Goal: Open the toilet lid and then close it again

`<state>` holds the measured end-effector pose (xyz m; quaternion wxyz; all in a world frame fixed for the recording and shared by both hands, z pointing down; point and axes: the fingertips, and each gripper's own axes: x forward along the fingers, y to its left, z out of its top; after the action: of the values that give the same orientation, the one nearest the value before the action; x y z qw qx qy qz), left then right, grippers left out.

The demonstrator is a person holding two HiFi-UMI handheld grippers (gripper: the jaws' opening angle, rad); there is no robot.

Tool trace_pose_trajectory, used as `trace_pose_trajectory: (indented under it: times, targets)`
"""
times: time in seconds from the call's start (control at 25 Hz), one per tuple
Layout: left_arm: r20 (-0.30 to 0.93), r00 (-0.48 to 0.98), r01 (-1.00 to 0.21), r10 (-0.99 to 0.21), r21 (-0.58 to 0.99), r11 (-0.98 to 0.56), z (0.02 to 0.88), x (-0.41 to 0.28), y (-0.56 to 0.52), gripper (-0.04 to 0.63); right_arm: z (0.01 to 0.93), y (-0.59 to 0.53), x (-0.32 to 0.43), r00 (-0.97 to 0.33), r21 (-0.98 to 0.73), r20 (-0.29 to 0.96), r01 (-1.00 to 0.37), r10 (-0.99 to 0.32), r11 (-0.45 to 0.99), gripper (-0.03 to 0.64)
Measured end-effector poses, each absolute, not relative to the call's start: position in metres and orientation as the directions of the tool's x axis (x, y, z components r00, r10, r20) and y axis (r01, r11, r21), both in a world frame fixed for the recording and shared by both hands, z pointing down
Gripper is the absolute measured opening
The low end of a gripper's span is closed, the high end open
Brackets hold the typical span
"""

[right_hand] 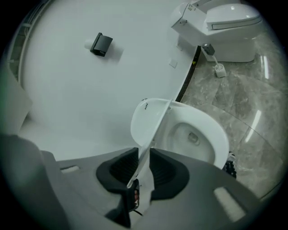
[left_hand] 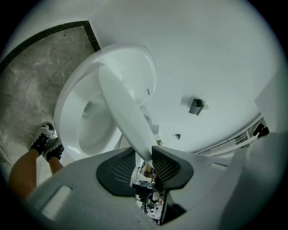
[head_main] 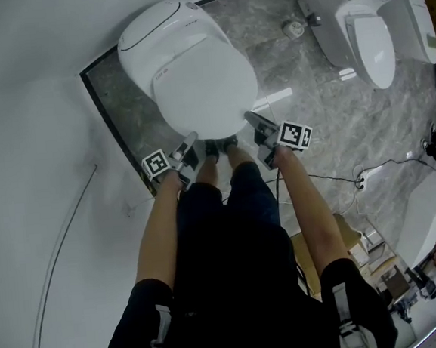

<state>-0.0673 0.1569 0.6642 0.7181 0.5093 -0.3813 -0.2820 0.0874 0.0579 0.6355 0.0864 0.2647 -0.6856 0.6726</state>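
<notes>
The left gripper is clamped on the front rim of the toilet lid, left of centre. The right gripper pinches the same rim towards its right, the thin edge running between its pads. The lid stands partly raised over the toilet bowl, hinged at the back. To me it looks like stiff, glossy plastic, light but slippery. That front lip seems the best place to hold it, and I would lower it gently.
</notes>
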Motion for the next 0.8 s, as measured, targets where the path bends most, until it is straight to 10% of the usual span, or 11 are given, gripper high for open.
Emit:
trace_pose_trajectory:
  times: [0.8]
  targets:
    - [0.493,0.552,-0.27,-0.672,0.869,0.415,0.732,-0.07,0.197,0.17,0.705,0.09,0.121,-0.841,-0.858,0.511,-0.511,-0.175,-0.051,0.057]
